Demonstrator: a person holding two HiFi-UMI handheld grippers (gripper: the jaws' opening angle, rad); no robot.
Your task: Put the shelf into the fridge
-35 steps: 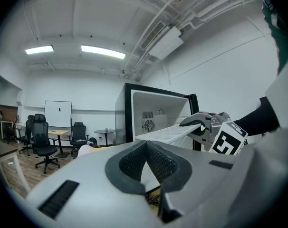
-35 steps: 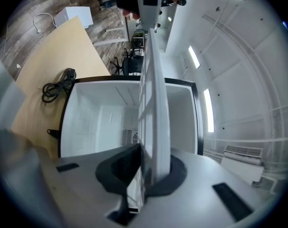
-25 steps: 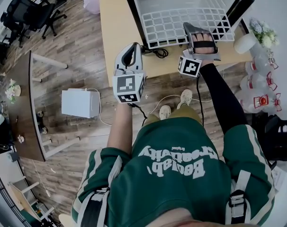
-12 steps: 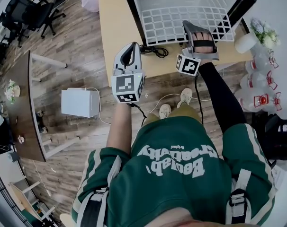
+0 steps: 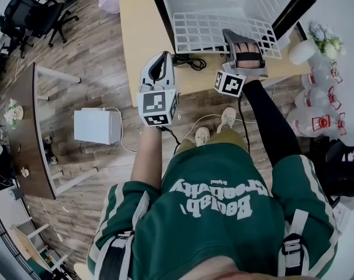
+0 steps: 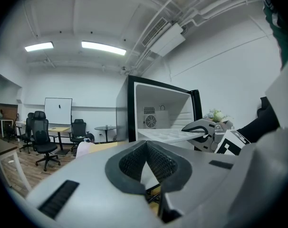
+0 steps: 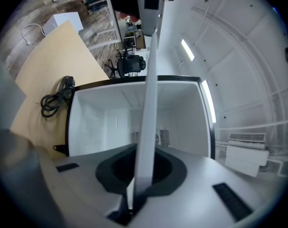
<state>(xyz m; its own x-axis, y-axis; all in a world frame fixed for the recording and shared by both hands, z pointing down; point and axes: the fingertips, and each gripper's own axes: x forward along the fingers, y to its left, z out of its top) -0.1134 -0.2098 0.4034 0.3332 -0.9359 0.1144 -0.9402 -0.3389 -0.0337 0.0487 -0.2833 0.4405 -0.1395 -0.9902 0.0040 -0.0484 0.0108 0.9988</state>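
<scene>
The white wire shelf (image 5: 218, 31) lies level, partly inside the open fridge (image 5: 158, 16), whose inside is white and bare. My right gripper (image 5: 239, 38) is shut on the shelf's front edge near its right corner. In the right gripper view the shelf (image 7: 149, 99) runs edge-on as a white strip out of the jaws toward the fridge (image 7: 101, 118). My left gripper (image 5: 159, 62) hovers over the wooden table (image 5: 141, 37) left of the shelf, shut and holding nothing. The left gripper view shows its pads (image 6: 156, 158) meeting, with the shelf (image 6: 163, 136) beyond.
A coiled black cable (image 5: 190, 62) lies on the table before the fridge. A white box (image 5: 95, 126) sits on the floor at left, by a dark table (image 5: 28, 133). Water bottles (image 5: 317, 104) and flowers (image 5: 326, 39) stand at right. Office chairs (image 5: 31, 13) are far left.
The shelf has slid a little deeper into the fridge with my right gripper, which has rolled slightly. My left gripper has hardly moved.
</scene>
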